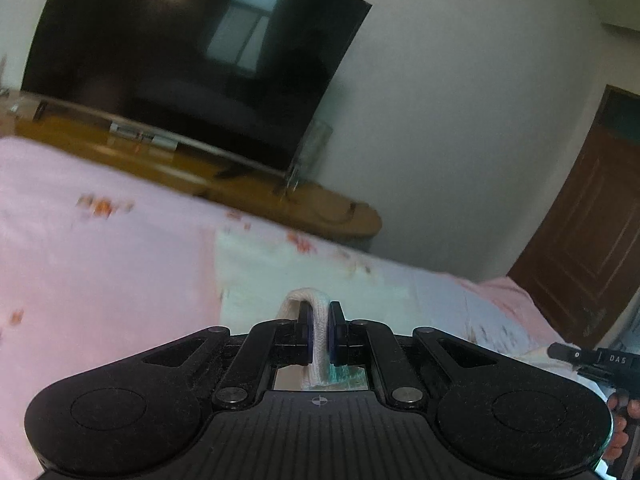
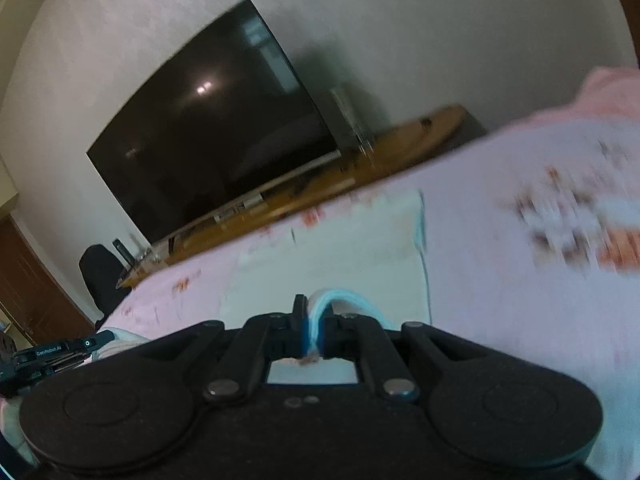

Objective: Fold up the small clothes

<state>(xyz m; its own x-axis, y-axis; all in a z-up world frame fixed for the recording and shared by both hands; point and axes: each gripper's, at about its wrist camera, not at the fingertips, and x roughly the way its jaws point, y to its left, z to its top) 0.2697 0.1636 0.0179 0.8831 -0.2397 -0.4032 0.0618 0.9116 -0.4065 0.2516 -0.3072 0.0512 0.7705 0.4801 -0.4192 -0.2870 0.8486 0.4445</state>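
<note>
A small pale mint-white garment (image 1: 280, 272) lies spread on the pink flowered bedsheet (image 1: 100, 280), and its near edge is lifted. My left gripper (image 1: 319, 322) is shut on a white ribbed hem that loops over its pads. In the right wrist view the same garment (image 2: 340, 248) stretches away from my right gripper (image 2: 314, 320), which is shut on a light blue trimmed edge. Each gripper shows in the other's view: the right one (image 1: 592, 360) at the far right with a hand under it, the left one (image 2: 52, 354) at the far left.
A large dark television (image 1: 192, 64) stands on a low wooden stand (image 1: 280, 200) beyond the bed's far edge. A brown door (image 1: 588, 248) is at the right. A black chair (image 2: 100, 276) sits by the stand's left end. The bedsheet (image 2: 520, 300) extends to the right.
</note>
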